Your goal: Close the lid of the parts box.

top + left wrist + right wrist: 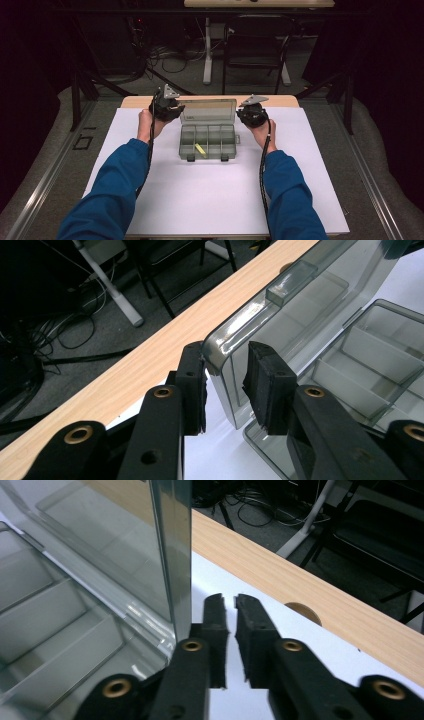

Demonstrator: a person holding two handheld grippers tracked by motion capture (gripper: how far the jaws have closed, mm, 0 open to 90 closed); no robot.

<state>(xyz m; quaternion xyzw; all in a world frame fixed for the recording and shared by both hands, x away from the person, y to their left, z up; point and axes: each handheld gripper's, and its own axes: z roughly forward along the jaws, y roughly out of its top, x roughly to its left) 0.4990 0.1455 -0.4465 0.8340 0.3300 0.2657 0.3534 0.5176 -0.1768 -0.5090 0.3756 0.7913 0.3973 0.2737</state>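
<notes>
Box (207, 141), clear grey plastic with compartments, sits at the far middle of the white sheet (215, 200) in the high view, its lid (208, 111) raised upright along the far side. A yellow piece (200, 149) lies in one of the near compartments. My left gripper (167, 107) is at the lid's left end and my right gripper (252, 115) at its right end; both hands come in on blue sleeves (112, 195) from the near edge. The wooden table (137, 101) edge shows just beyond the box.

Left gripper view: my left gripper (227, 385) straddles the rounded corner of the lid (280, 315). One pad touches the lid's outer face; the other pad stands just off the inner face, so the jaws are narrow around the lid corner without a full clamp. The dividers of the box (370, 365) lie beyond the lid, and the table (165, 340) edge runs on the other side.

Right gripper view: my right gripper (231, 605) has its jaws nearly together, a thin slit between the pads and nothing in it. The lid (172, 545) edge stands upright just beside one jaw, outside the gap. The box (55, 625) compartments lie past the lid; the sheet (300, 630) and table (300, 575) lie on the opposite side.
</notes>
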